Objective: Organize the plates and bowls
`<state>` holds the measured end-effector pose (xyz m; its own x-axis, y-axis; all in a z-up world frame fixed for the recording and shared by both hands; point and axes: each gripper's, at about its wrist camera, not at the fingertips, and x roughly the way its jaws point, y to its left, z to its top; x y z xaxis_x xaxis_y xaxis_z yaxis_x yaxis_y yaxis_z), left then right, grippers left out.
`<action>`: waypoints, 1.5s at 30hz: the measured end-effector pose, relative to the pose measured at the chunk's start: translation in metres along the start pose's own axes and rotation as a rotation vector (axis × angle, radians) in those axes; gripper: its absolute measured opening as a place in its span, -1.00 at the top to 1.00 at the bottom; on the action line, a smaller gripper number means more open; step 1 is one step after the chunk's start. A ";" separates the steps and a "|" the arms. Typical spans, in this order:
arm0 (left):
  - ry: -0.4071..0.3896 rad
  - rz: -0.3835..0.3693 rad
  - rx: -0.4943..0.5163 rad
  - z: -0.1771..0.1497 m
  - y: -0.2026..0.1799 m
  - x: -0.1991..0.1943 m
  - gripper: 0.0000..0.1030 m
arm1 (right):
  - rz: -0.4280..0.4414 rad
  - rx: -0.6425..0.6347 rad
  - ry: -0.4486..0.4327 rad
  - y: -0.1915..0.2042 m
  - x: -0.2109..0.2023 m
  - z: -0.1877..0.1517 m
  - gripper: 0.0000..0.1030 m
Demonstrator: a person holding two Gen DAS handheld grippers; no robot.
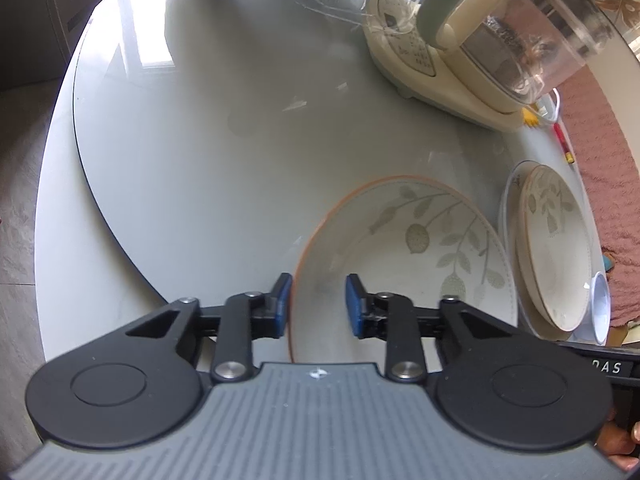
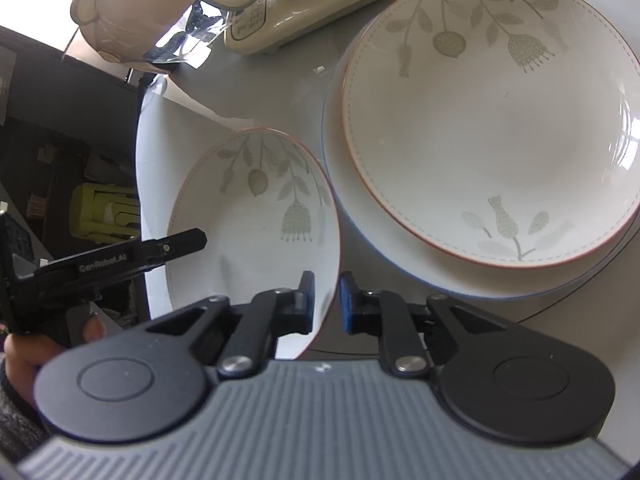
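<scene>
both sets of tongs straddle the rim of one leaf-patterned bowl [image 1: 404, 256] on a round pale table [image 1: 192, 152]. the left gripper [image 1: 316, 304] has one blue pad outside the rim and one inside, the gap too wide to tell whether they press. the right gripper [image 2: 325, 300] sits closed narrowly over the opposite edge, apparently clamped on it. just beside the bowl, a matching plate [image 2: 492, 120] rests on a larger white plate [image 2: 360, 216]. a cream kettle base [image 1: 416, 60] stands farther back.
</scene>
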<state>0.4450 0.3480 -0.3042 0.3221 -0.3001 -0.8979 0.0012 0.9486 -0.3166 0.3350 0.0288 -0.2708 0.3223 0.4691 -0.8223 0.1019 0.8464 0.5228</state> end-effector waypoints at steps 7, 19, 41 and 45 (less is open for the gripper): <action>0.013 -0.013 -0.003 0.004 0.008 0.000 0.61 | 0.001 -0.018 0.007 0.001 0.004 0.003 0.70; -0.015 -0.033 -0.053 0.004 0.020 -0.016 0.71 | 0.117 -0.020 -0.002 -0.006 -0.013 0.010 0.70; -0.097 -0.064 -0.111 0.018 0.017 -0.049 0.74 | 0.245 -0.059 -0.011 -0.016 -0.040 0.023 0.68; -0.109 -0.071 -0.122 0.018 0.008 -0.054 0.75 | 0.262 -0.083 -0.024 -0.021 -0.049 0.028 0.68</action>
<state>0.4452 0.3737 -0.2529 0.4265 -0.3467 -0.8354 -0.0854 0.9041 -0.4188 0.3437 -0.0195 -0.2353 0.3501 0.6694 -0.6553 -0.0654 0.7153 0.6957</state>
